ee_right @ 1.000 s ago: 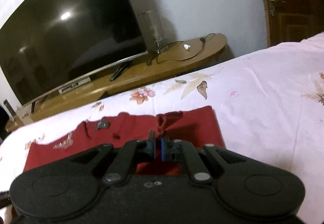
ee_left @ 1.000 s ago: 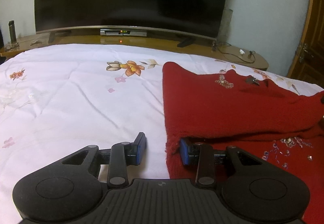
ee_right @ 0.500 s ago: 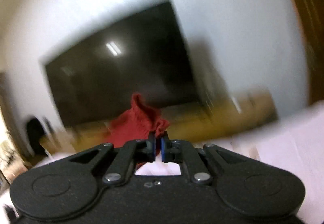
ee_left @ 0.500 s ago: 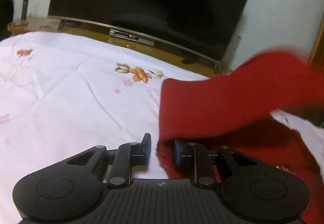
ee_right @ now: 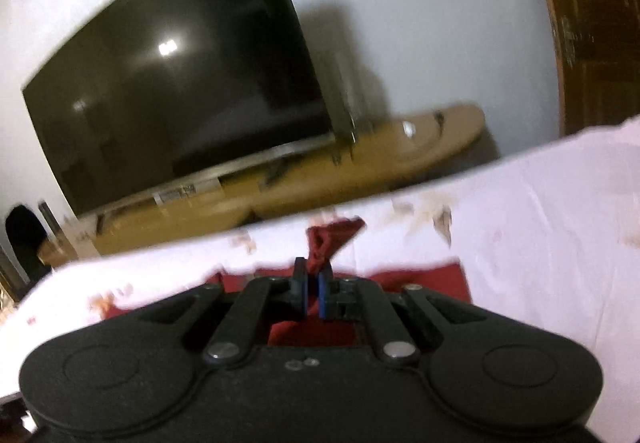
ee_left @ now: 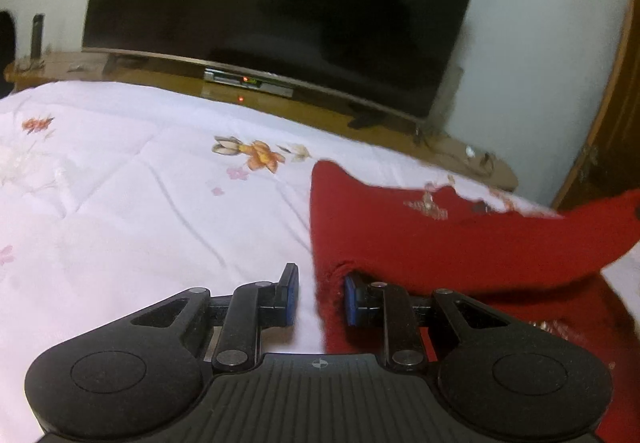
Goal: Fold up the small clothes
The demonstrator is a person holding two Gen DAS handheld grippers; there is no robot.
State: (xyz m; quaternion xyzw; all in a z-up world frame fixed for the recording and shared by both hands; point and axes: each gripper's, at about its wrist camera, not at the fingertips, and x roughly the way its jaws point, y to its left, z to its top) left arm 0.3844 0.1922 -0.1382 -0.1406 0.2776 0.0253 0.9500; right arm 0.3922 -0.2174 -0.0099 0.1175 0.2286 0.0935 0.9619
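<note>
A small red knitted sweater [ee_left: 420, 243] with beaded trim lies on the white floral bedsheet [ee_left: 140, 211], its upper layer folded over. My left gripper [ee_left: 318, 293] is open at the sweater's near left corner, and the frayed edge sits between its fingers. The right finger [ee_left: 354, 301] is under the folded layer. My right gripper [ee_right: 313, 289] is shut on a bunch of the red sweater [ee_right: 332, 239] and holds it up above the bed. More red cloth [ee_right: 416, 277] lies below it.
A large dark television [ee_left: 280, 11] stands on a low wooden shelf [ee_left: 304, 111] beyond the far edge of the bed. A wooden door [ee_left: 616, 131] is at the right. The bedsheet spreads wide to the left of the sweater.
My right gripper swung the pinched sweater part up high and has now come back down toward the bed. The lifted red layer has dropped lower over the sweater. My left gripper stayed open at the corner.
</note>
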